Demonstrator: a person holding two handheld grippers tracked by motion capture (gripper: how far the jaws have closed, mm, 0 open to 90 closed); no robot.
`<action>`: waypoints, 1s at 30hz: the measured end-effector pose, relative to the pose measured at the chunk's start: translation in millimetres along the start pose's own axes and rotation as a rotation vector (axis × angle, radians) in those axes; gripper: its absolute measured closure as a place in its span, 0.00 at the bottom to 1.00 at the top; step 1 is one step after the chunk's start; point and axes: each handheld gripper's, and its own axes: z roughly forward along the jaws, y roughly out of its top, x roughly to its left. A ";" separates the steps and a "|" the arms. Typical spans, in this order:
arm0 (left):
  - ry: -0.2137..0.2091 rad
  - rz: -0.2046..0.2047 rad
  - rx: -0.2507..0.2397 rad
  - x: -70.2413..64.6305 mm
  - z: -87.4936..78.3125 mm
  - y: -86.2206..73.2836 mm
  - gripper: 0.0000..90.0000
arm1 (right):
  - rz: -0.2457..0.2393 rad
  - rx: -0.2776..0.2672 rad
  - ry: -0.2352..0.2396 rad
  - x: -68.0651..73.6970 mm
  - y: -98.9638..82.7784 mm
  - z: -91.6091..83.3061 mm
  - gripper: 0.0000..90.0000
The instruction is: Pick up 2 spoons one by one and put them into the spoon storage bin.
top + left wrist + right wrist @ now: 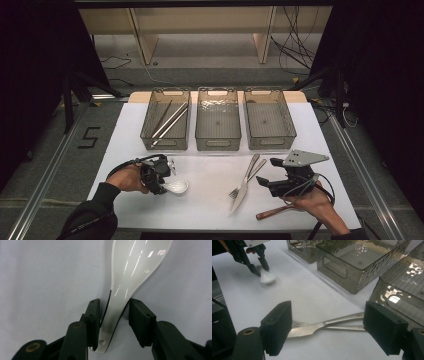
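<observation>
The left gripper (111,322) is at the grasping step, its jaws narrowed around the white spoon's (130,272) handle, left pad touching; next, close fully and lift; right gripper (337,332) jaws stand wide.

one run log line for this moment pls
left gripper: astride white spoon handle, not clamped | right gripper: open above knife and fork | left bin: chopsticks

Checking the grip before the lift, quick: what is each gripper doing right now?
Left gripper: jaws around the white spoon handle; the left pad touches, the right shows a sliver of gap, so not yet clamped.
Right gripper: open, holding nothing.
</observation>
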 end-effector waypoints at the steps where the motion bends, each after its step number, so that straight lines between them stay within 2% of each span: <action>1: -0.002 0.009 0.008 0.4 -0.5 0.2 0.69 | 0.000 0.000 0.000 0.1 0.0 0.1 0.27; 6: -0.014 -0.006 0.012 0.6 -0.7 0.8 0.75 | 0.000 0.001 0.000 0.4 0.0 0.2 0.27; 10: -0.012 0.008 0.011 -0.3 -0.8 0.9 0.82 | -0.001 0.003 0.000 0.3 -0.3 0.3 0.27; 15: -0.017 0.008 0.004 0.3 -1.3 0.0 0.83 | 0.002 0.002 -0.001 0.1 -0.3 0.3 0.27; 20: -0.022 -0.028 -0.025 1.5 -2.5 -0.6 0.83 | 0.003 0.001 -0.002 -0.3 -0.4 0.2 0.27; 23: -0.021 -0.036 -0.035 3.4 -3.7 -1.0 0.83 | 0.003 0.001 -0.002 -0.3 -0.4 0.2 0.27; 29: -0.022 -0.085 -0.072 6.7 -7.6 -0.9 0.84 | 0.003 0.001 -0.003 -0.4 -0.4 0.1 0.27; 30: -0.024 -0.104 -0.083 6.4 -7.3 -0.8 0.84 | 0.003 0.001 -0.003 -0.4 -0.5 0.1 0.27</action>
